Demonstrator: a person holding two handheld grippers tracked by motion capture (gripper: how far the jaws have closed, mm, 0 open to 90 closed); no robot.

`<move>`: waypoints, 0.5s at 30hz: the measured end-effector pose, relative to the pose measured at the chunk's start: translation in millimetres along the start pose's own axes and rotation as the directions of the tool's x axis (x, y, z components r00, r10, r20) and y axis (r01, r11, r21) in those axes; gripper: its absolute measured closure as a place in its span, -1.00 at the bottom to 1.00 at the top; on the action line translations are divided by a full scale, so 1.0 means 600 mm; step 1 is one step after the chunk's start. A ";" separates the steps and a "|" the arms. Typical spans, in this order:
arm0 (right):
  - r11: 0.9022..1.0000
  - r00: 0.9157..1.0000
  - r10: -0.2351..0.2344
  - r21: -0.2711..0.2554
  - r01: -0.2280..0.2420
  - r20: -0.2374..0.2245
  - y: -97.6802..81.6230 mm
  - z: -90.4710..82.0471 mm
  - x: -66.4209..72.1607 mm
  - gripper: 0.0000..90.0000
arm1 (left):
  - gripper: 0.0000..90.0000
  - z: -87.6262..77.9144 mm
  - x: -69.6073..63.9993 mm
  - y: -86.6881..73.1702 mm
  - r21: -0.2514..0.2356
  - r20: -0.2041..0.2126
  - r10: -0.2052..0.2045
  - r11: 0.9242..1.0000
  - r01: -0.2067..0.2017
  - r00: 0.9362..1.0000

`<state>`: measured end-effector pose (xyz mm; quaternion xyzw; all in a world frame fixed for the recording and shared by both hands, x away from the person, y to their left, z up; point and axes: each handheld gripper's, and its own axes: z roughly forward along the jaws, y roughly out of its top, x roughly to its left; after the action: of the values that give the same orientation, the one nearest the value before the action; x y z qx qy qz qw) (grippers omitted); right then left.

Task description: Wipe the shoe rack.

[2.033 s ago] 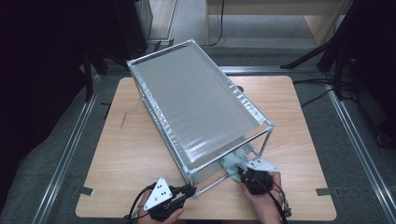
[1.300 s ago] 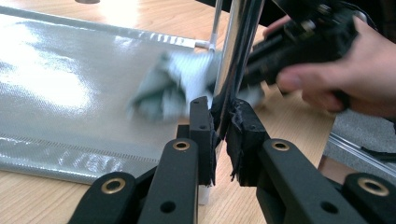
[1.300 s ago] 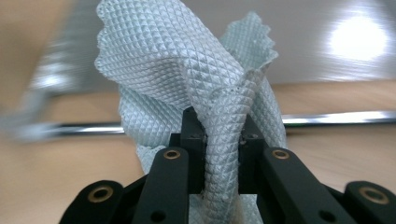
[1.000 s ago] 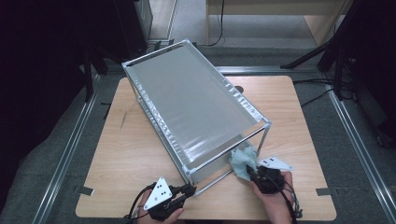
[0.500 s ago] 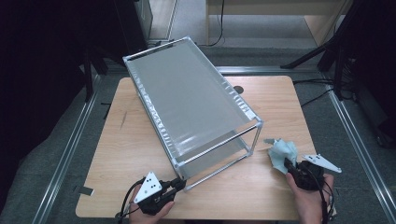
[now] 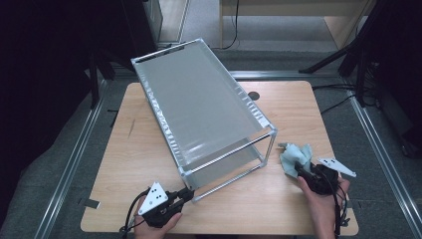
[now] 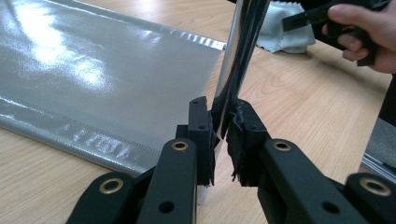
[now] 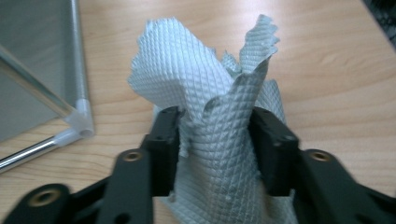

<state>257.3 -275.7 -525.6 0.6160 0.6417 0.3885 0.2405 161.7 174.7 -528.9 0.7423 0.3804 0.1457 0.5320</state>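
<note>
1. Cloth (image 6: 294,155): a pale blue-green waffle-textured rag, crumpled on the wooden table (image 6: 149,129) near its front right edge, just beside the near right corner of the rack (image 6: 199,107). In the right gripper view the cloth (image 8: 219,121) stands bunched between the two black jaws.
2. Right gripper (image 6: 302,169): held in the person's right hand (image 6: 323,199); its jaws have just been opening and stand at a middling width, with the cloth lying between them. Whether the pads press on the fabric cannot be told for certain.
3. Rack: a frame of chrome tubes with white corner joints, carrying grey fabric shelves; it sits askew across the middle of the table.
4. Left gripper (image 6: 185,193): at the front left of the table, jaws narrow and clamped on the rack's near upright post (image 7: 236,60), low down by the tabletop.
5. Left gripper view: the lower grey shelf (image 7: 93,70) stretches away to the left of the post.
</note>
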 end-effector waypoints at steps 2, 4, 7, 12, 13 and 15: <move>1.000 1.000 -0.007 -0.029 0.006 -0.008 0.006 -0.015 0.006 -0.07 | 0.78 0.000 0.001 0.000 0.000 0.000 -0.002 1.000 0.002 1.000; 0.999 1.000 -0.015 -0.049 0.015 -0.006 0.010 -0.031 0.010 -0.16 | 0.78 -0.001 0.003 0.000 -0.002 -0.004 -0.005 1.000 0.005 1.000; 0.996 1.000 -0.030 -0.085 0.029 -0.006 0.013 -0.053 0.018 -0.20 | 0.78 -0.002 0.005 0.000 0.001 -0.009 -0.005 1.000 0.005 1.000; 0.994 0.980 -0.073 -0.095 0.056 -0.183 0.018 -0.062 0.051 -0.13 | 0.78 -0.003 0.007 0.000 -0.002 -0.013 -0.009 1.000 0.009 1.000; 0.992 0.972 -0.100 -0.093 0.082 -0.215 0.018 -0.060 0.066 -0.14 | 0.78 -0.003 0.007 0.000 -0.002 -0.012 -0.009 1.000 0.009 1.000; 0.984 0.950 -0.171 -0.089 0.152 -0.262 0.016 -0.055 0.097 -0.19 | 0.78 -0.003 0.007 -0.001 -0.003 -0.012 -0.015 1.000 0.015 1.000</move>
<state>230.0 -225.9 -489.0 0.4947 0.7030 0.4688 0.2032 163.0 178.9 -529.5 0.7377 0.3888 0.1468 0.5320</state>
